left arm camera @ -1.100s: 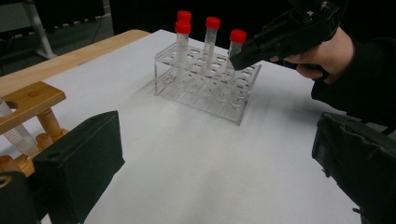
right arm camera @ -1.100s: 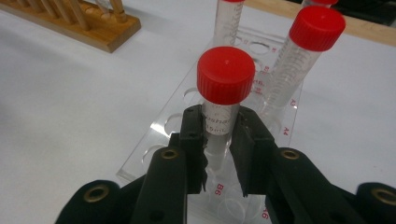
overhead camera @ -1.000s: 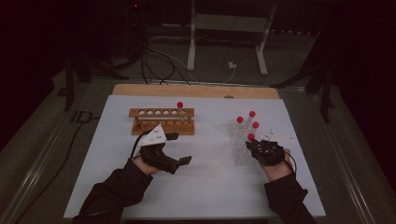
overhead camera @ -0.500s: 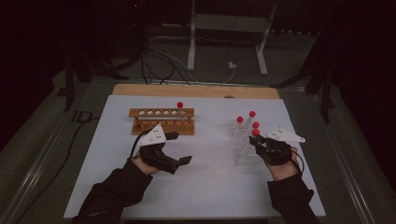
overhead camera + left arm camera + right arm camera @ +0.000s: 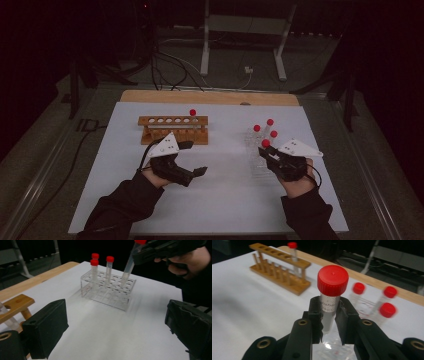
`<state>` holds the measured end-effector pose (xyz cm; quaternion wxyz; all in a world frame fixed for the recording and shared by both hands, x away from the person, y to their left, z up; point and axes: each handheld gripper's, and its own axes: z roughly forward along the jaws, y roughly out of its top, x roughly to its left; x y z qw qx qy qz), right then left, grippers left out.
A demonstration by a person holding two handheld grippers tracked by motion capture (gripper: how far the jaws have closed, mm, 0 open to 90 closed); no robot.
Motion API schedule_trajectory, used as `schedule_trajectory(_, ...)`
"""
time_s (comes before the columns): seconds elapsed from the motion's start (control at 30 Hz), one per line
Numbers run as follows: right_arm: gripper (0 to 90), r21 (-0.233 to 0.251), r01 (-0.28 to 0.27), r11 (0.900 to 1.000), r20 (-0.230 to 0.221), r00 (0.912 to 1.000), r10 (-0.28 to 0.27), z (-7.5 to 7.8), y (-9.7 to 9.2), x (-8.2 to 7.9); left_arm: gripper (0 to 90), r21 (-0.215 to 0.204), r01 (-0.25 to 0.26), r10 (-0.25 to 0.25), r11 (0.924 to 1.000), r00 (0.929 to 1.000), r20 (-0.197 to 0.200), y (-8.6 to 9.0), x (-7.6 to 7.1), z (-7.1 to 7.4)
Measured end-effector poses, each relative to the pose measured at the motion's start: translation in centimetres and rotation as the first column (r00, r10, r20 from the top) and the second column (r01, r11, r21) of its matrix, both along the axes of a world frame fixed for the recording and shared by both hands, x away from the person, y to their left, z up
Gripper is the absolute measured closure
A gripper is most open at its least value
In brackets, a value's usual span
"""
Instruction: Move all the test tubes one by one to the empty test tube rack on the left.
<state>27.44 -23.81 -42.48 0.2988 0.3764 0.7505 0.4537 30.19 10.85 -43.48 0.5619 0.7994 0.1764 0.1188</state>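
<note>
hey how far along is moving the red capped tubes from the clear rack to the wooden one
Done: one tube stands in the wooden rack. In hand: the right gripper is shut on a capped tube, its tip at the clear rack. Left: three tubes in that rack. The left gripper is open.

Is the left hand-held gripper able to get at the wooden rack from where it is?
Probably yes: the left hand-held gripper is open, holds nothing, and bare white table lies between it and the wooden rack just beyond.

left black two-jaw gripper (image 5: 192, 159): jaws apart, nothing between, low at near left | right black two-jaw gripper (image 5: 329, 320): jaws clamped on red-capped clear plastic tube (image 5: 331, 293), raised at near right
</note>
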Motion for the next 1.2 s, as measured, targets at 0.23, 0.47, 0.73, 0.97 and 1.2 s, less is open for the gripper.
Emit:
schedule_trajectory(0.23, 75.3, 0.004, -0.082, 0.9966, -0.031, 0.9962, 0.082, -0.5, 2.1, -0.4, 5.6, 0.005, 0.012, -0.012, 0.9999, 0.9999, 0.002, -0.5, -0.2, 0.2)
schedule_trajectory(0.47, 75.4, -0.007, -0.156, 0.9878, -0.072, 0.9854, 0.155, -1.5, 4.4, -0.7, 7.5, 0.005, 0.030, -0.030, 0.9995, 0.9995, 0.007, -1.2, -0.3, 0.5)
schedule_trajectory(0.73, 75.4, -0.019, -0.221, 0.9752, -0.112, 0.9696, 0.217, -2.5, 6.4, -0.9, 13.7, 0.012, 0.045, -0.046, 0.9989, 0.9988, 0.016, -2.3, -0.5, 0.6)
schedule_trajectory(0.97, 75.4, -0.020, -0.257, 0.9663, -0.136, 0.9582, 0.252, -3.0, 7.3, -1.1, 16.8, 0.026, 0.069, -0.070, 0.9973, 0.9973, 0.021, -3.4, -0.6, 0.7)
schedule_trajectory(1.2, 75.4, -0.020, -0.274, 0.9615, -0.142, 0.9527, 0.269, -3.2, 7.8, -1.3, 24.8, 0.034, 0.086, -0.087, 0.9957, 0.9959, 0.023, -4.4, -0.6, 0.4)
